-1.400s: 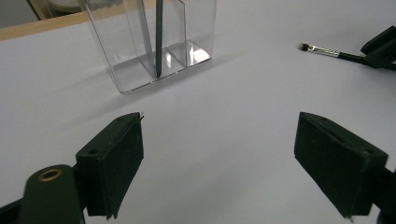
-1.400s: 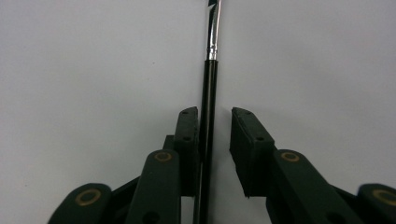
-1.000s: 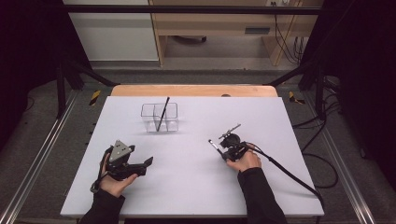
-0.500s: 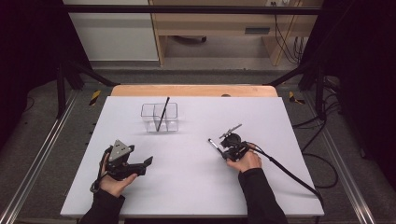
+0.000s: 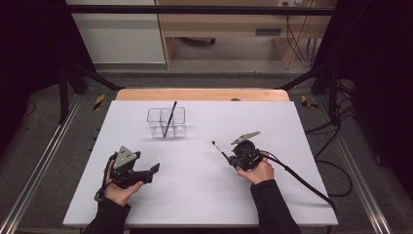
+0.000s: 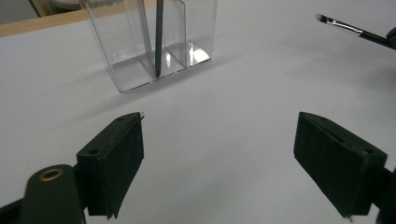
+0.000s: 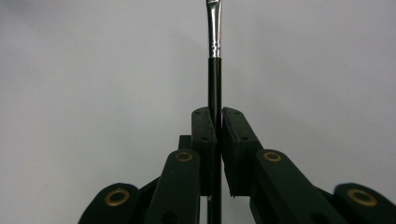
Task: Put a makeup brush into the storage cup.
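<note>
White tabletop [image 5: 195, 195] spreads across the middle of the high view, where I see a clear divided holder [image 5: 166, 122] above centre with a dark stick [image 5: 169, 118] leaning in it. My left hand [image 5: 118, 187] rests at lower left, its gripper [image 5: 146, 170] lying low with jaws spread wide, nothing between them. At right of centre my right hand [image 5: 256, 170] angles its gripper [image 5: 233, 158] toward the upper left, jaws pressed on a thin brush [image 7: 214, 56] whose tip hangs above the table.
</note>
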{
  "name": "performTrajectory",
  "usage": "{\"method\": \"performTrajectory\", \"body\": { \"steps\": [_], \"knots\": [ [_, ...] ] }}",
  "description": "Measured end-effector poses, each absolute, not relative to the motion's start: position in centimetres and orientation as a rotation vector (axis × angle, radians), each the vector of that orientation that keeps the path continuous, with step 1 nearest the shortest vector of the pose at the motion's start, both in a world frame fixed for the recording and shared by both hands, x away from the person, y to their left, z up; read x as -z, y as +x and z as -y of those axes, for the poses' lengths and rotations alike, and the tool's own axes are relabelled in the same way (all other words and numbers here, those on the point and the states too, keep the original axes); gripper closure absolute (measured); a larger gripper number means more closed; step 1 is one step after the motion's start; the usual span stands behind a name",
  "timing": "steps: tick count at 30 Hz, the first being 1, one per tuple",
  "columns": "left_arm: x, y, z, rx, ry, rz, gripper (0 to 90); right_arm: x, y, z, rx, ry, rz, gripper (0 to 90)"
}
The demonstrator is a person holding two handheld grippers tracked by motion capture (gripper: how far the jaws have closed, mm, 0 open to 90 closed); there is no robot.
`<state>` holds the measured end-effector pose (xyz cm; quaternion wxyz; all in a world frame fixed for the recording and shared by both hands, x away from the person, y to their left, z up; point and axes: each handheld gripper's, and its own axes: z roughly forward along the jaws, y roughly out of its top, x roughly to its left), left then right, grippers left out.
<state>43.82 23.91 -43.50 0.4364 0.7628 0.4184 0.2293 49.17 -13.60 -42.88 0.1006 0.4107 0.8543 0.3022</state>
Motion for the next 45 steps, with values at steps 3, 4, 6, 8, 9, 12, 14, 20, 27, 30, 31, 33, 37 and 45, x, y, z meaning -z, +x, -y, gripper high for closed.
{"method": "performTrajectory", "body": {
  "steps": [3, 4, 6, 8, 9, 12, 14, 20, 27, 30, 31, 33, 37, 45],
  "knots": [
    [43.4, 43.7, -23.8, -0.563, 1.892, -1.037, 15.1, 42.6, 48.7, 13.6, -0.971, 1.178, -2.512, 84.4],
    [43.4, 43.7, -23.8, -0.561, 1.888, -1.036, 15.1, 42.5, 48.5, 13.6, -0.988, 1.172, -2.509, 84.4],
    [43.3, 43.6, -23.7, -0.560, 1.884, -1.034, 15.1, 42.4, 48.2, 13.6, -1.032, 1.153, -2.500, 84.3],
    [43.3, 43.6, -23.5, -0.559, 1.884, -1.030, 15.1, 42.3, 48.0, 13.6, -1.068, 1.149, -2.502, 84.4],
    [43.3, 43.5, -23.4, -0.557, 1.884, -1.027, 15.1, 42.2, 47.8, 13.5, -1.081, 1.138, -2.499, 84.4],
    [43.2, 43.5, -23.2, -0.553, 1.885, -1.020, 15.1, 42.1, 47.4, 13.5, -1.123, 1.120, -2.489, 84.4],
    [43.2, 43.4, -23.0, -0.551, 1.884, -1.016, 15.1, 42.0, 47.2, 13.5, -1.152, 1.112, -2.478, 84.4],
    [43.1, 43.4, -22.5, -0.532, 1.875, -1.007, 15.1, 42.0, 46.7, 13.7, -1.226, 1.088, -2.444, 84.3],
    [43.0, 43.5, -21.8, -0.511, 1.872, -0.993, 15.0, 42.4, 46.5, 13.9, -1.293, 1.082, -2.416, 84.4],
    [42.5, 43.4, -21.4, -0.515, 1.864, -0.979, 14.9, 42.3, 46.3, 14.1, -1.314, 1.080, -2.399, 84.3],
    [42.4, 43.3, -21.4, -0.513, 1.861, -0.977, 14.9, 42.2, 46.2, 14.2, -1.331, 1.078, -2.391, 84.4],
    [42.2, 43.3, -21.1, -0.510, 1.856, -0.968, 14.8, 42.1, 46.1, 14.2, -1.352, 1.073, -2.382, 84.4],
    [41.5, 43.3, -20.5, -0.508, 1.847, -0.943, 14.7, 41.8, 45.9, 14.3, -1.386, 1.065, -2.356, 84.4],
    [40.2, 43.8, -19.4, -0.485, 1.813, -0.915, 14.7, 41.5, 45.5, 14.3, -1.433, 1.033, -2.314, 84.4]
  ]
}}
